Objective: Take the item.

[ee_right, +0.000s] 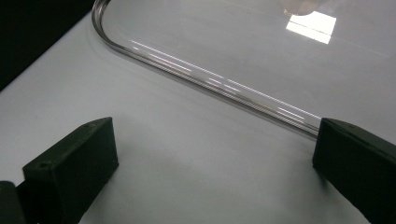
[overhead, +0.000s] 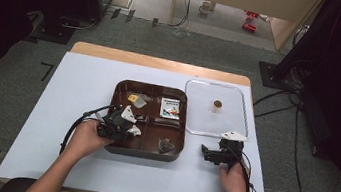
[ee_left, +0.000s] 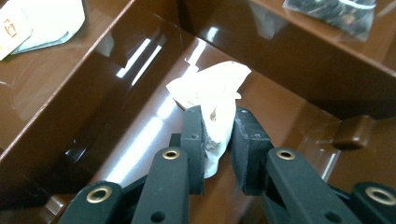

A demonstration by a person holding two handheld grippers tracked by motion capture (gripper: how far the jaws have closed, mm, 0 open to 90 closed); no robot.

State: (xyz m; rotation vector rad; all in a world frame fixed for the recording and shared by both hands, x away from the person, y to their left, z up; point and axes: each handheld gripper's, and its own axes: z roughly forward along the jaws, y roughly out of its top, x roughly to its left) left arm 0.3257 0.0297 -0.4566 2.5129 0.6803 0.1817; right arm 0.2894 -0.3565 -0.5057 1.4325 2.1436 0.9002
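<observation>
High view first: a dark brown, glossy, square plastic tray [overhead: 120, 88] with four compartments sits in the middle of a white-covered table [overhead: 73, 92], and a clear, square plastic lid [overhead: 194, 124] with rounded corners lies flat just to its right, a small round brown knob [overhead: 217, 103] at its centre. The person's left hand [overhead: 84, 137] brings the left gripper [overhead: 126, 129] over the tray's near-left compartment, where a crumpled white paper packet [overhead: 135, 131] lies. The far-left compartment holds a small yellow packet [overhead: 132, 97] and a pale one beside it; the far-right compartment holds a flat white sachet with a printed label [overhead: 170, 108]; the near-right compartment holds a dark wrapped item [overhead: 166, 146].

Left gripper view shows the black jaws pressed together on the crumpled white paper packet [ee_left: 215, 100]: both pads squeeze its lower part, while its upper part fans out above them against the brown floor of the compartment, close to the divider wall.

The right hand [overhead: 235, 181] rests on the table with the right gripper [overhead: 224, 145] just short of the lid's near edge. Right gripper view shows its jaws spread wide, nothing between them but the white table cover, with the lid's curved clear rim [ee_right: 210, 79] running across just ahead.
</observation>
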